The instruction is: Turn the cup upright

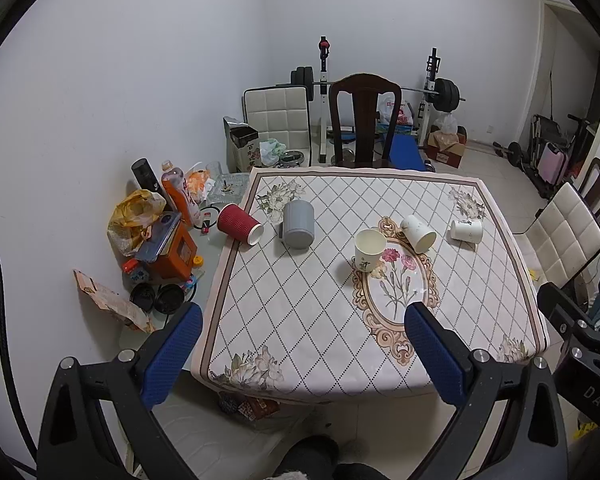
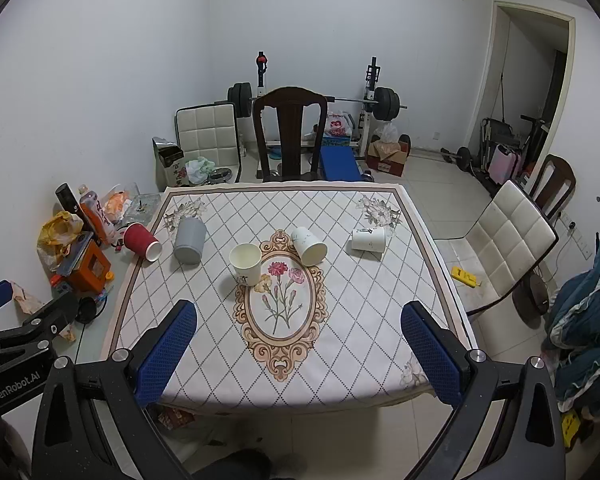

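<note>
Several cups sit on the patterned tablecloth (image 1: 300, 320) (image 2: 360, 320). A red ribbed cup (image 1: 239, 224) (image 2: 141, 241) lies on its side at the left edge. A grey cup (image 1: 298, 224) (image 2: 189, 239) stands mouth-down beside it. A cream paper cup (image 1: 369, 250) (image 2: 246, 264) stands upright near the middle. A white cup (image 1: 418, 233) (image 2: 308, 246) lies tilted on its side. Another white cup (image 1: 466, 231) (image 2: 368, 239) lies on its side at the right. My left gripper (image 1: 302, 348) and right gripper (image 2: 300, 344) are open and empty, held back over the table's near edge.
Bottles, bags and boxes (image 1: 156, 232) clutter the glass strip left of the cloth. A dark wooden chair (image 1: 364, 120) stands at the far side, a white padded chair (image 2: 504, 248) at the right. Weight bench and barbell stand at the back wall.
</note>
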Demonstrator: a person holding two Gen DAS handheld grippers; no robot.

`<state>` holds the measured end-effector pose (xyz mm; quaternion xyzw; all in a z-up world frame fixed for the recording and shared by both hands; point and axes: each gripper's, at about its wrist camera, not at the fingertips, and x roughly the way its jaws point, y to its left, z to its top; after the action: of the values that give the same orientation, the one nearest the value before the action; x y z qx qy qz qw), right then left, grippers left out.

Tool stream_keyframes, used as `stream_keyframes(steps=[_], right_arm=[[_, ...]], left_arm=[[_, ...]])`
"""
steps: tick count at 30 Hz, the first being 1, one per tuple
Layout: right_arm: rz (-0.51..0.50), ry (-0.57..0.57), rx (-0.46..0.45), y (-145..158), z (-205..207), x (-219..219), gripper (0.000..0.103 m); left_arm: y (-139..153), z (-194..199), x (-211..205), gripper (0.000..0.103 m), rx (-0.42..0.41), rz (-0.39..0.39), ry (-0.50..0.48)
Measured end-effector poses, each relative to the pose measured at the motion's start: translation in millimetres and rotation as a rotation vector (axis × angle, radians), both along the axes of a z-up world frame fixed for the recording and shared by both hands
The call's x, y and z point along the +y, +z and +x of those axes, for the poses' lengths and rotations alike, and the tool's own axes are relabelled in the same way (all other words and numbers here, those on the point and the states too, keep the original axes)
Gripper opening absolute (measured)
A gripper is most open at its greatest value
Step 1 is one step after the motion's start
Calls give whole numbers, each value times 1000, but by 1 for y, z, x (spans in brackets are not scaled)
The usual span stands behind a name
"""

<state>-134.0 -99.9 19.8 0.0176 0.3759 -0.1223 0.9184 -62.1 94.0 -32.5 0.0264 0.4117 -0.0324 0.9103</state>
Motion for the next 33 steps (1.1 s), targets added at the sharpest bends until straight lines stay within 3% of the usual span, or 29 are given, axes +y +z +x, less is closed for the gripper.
stream_keyframes(steps=[33], right_arm=[[3,10,-5,0,-9,-1,103]], left_arm=[[5,-10,3,103,-17,6,-15]])
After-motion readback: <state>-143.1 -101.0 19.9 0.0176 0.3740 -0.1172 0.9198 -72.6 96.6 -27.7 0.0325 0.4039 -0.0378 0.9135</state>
